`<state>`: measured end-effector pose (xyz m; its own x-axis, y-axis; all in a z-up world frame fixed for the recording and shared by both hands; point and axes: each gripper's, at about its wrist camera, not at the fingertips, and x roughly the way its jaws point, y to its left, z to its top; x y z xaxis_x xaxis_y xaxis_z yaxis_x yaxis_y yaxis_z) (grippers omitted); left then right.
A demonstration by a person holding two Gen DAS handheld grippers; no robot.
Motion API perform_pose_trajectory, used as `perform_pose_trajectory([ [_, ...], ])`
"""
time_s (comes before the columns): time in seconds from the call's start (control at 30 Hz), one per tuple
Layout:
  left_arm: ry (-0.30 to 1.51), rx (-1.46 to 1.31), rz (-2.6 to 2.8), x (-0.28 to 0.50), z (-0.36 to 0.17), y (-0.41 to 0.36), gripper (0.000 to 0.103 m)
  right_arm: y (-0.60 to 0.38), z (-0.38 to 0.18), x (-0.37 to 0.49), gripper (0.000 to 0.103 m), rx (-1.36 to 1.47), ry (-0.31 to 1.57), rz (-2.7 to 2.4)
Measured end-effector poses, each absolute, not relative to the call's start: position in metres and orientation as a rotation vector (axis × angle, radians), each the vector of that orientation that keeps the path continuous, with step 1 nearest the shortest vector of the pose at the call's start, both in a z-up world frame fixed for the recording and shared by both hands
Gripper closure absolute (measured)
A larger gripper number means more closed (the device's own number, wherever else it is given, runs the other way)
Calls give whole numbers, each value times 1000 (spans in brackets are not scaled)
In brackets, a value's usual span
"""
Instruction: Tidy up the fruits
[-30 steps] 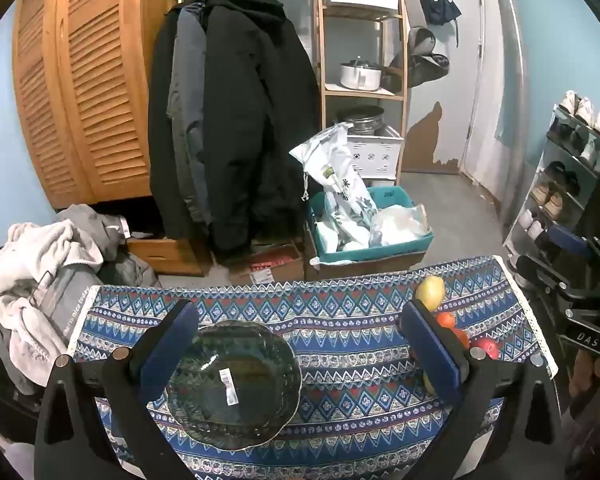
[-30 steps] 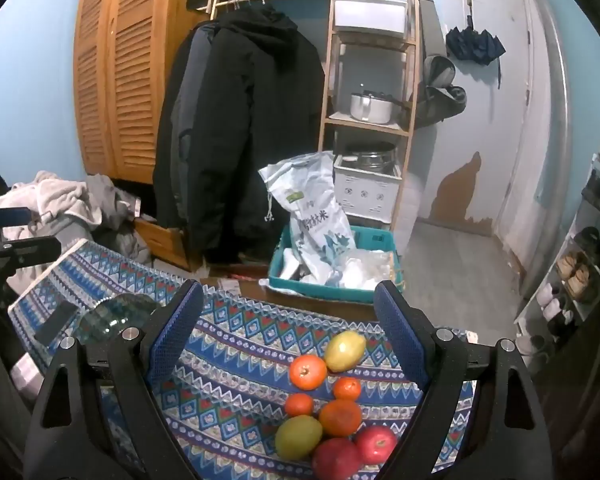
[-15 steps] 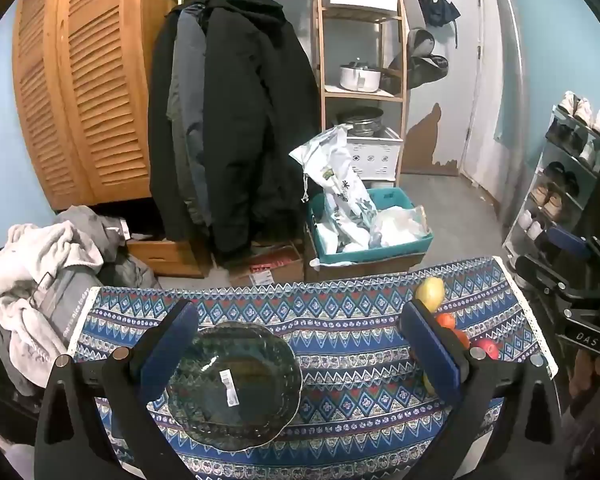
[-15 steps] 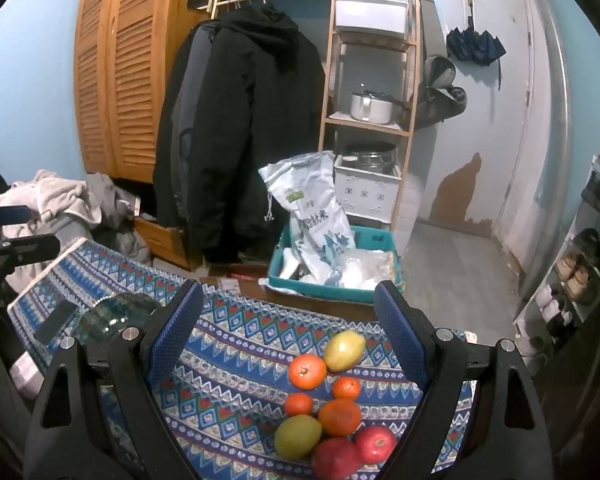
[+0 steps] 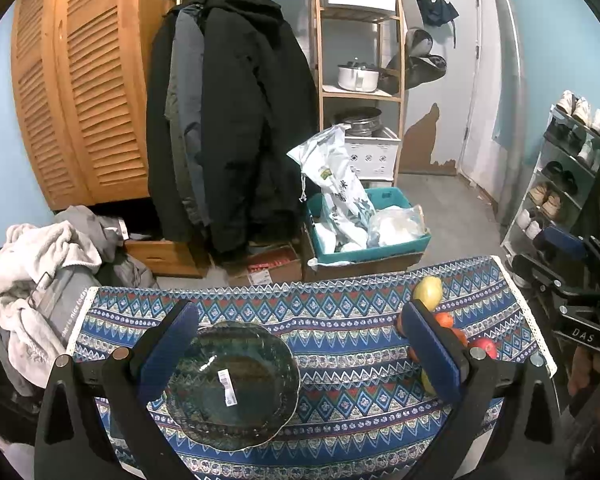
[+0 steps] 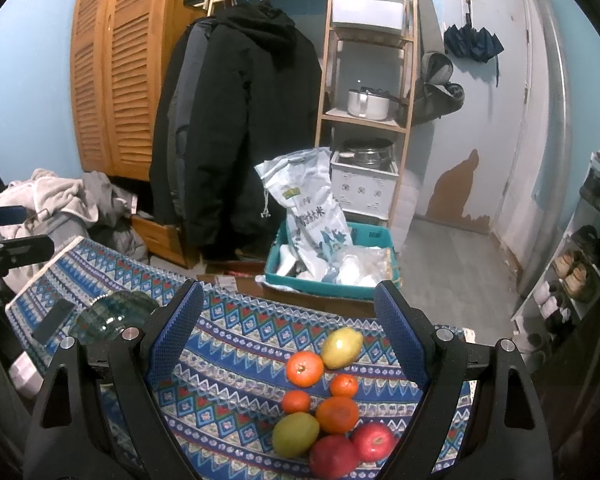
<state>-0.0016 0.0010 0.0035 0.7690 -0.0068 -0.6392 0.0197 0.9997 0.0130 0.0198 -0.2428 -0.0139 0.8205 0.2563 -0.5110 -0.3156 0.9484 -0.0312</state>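
Both grippers, left (image 5: 300, 344) and right (image 6: 290, 332), hang wide open and empty over the patterned tablecloth (image 6: 228, 364), glass bowl (image 5: 232, 384) and clustered fruit (image 6: 332, 396).

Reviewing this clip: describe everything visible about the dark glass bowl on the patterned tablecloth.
The dark green-tinted glass bowl is round with a scalloped, ribbed rim and looks translucent, the cloth's pattern faintly showing through. A small white barcode sticker sits inside it. It stands upright and holds no fruit, on the blue patterned tablecloth towards its left end, apart from the fruit cluster at the right. The open left gripper frames it without touching. In the right wrist view only part of its rim shows.
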Motion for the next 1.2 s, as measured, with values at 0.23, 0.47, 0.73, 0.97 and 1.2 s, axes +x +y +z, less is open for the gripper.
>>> perform_pose_trajectory([
  [0.23, 685, 19, -9, 0, 3, 2, 1, -243, -13, 20, 17, -117, 529, 305],
  [0.47, 685, 17, -15, -1, 3, 3, 1, -242, -14, 20, 17, -120, 528, 303],
  [0.73, 687, 14, -19, -3, 2, 3, 1, -242, -14, 20, 17, -120, 530, 302],
  [0.97, 682, 17, -20, -4, 3, 0, 1, -243, -13, 21, 17, -118, 528, 300],
  [1.2, 681, 14, -15, -3, 4, -1, 1, -243, -13, 21, 17, -122, 529, 302],
])
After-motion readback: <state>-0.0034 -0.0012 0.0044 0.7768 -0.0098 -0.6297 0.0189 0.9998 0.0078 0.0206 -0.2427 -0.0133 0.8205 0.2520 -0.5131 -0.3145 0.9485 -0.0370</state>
